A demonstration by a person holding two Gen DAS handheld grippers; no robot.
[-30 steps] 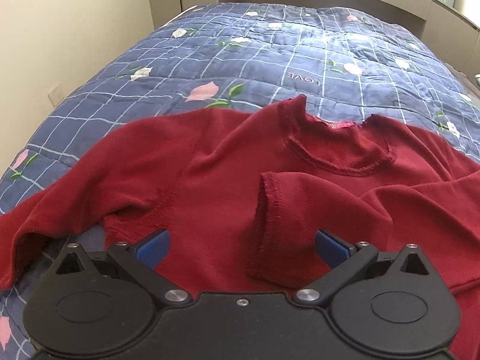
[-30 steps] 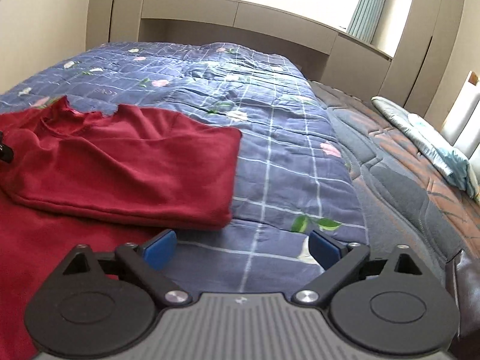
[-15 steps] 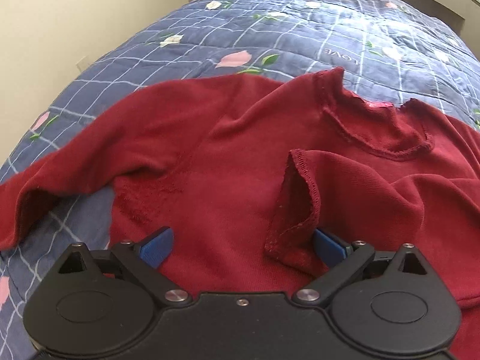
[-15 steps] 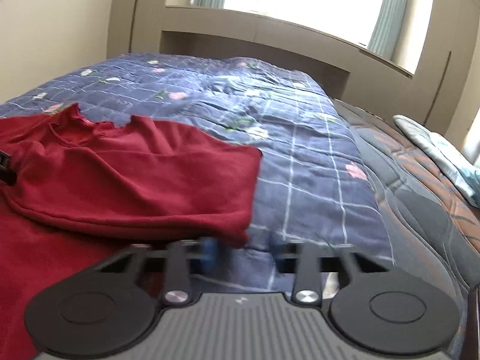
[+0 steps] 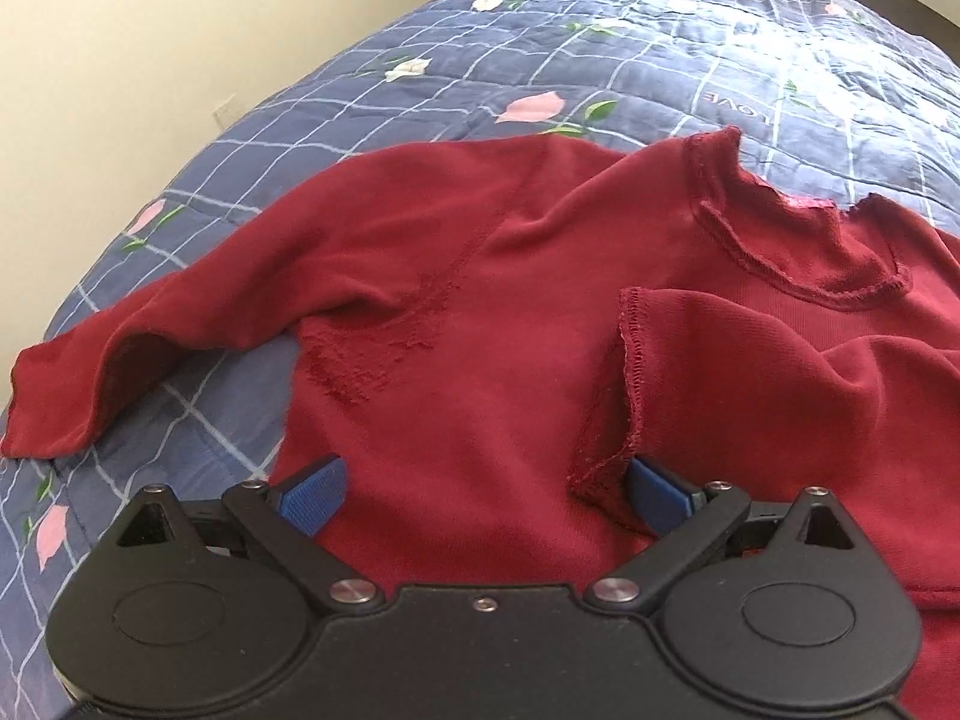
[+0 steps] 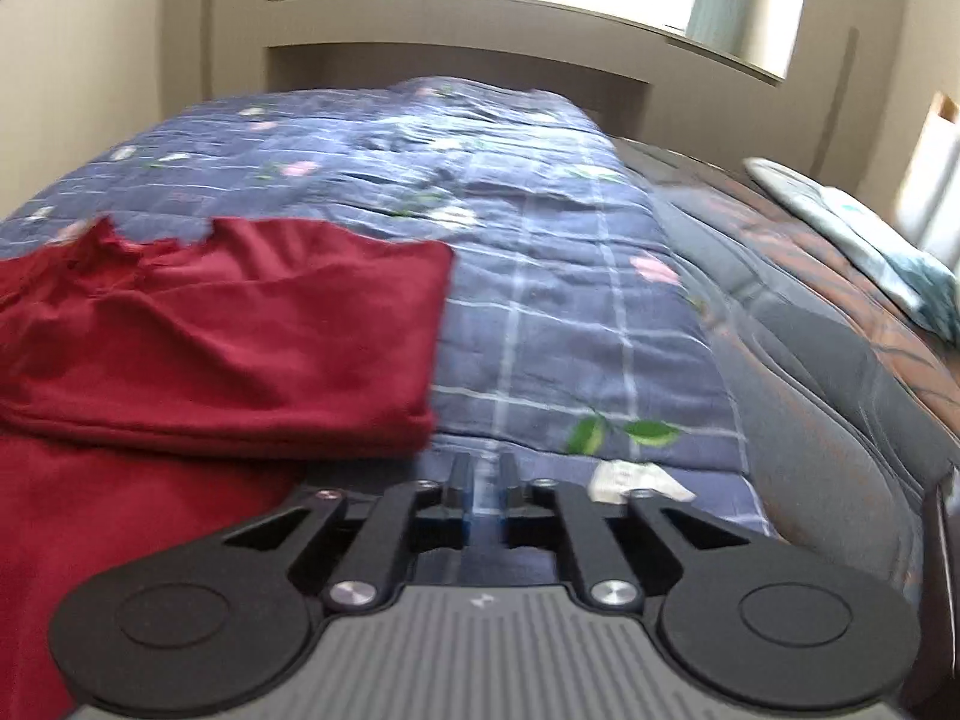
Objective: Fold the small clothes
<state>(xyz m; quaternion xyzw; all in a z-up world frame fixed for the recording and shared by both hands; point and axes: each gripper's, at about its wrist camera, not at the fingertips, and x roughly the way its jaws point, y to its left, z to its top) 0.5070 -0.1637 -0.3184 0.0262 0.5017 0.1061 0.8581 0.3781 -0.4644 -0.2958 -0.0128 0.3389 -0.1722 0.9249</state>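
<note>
On quilt [image 5: 600, 48], red sweater [image 5: 480, 312]

the red shirt [image 5: 492, 324] is soft matt knit cloth, its neckline and sleeve hems rough with raised stitching and a fuzzy, pilled patch near the underarm seam. it lies on a quilted cloth bedspread [image 5: 600, 48], matt and puckered along its stitched lines. the left tool [image 5: 486, 486] and right tool [image 6: 483, 489] are matt black plastic with shiny metal pivot pins and blue ribbed pads [image 5: 312, 489], and the right tool's base is grey ridged plastic.
</note>
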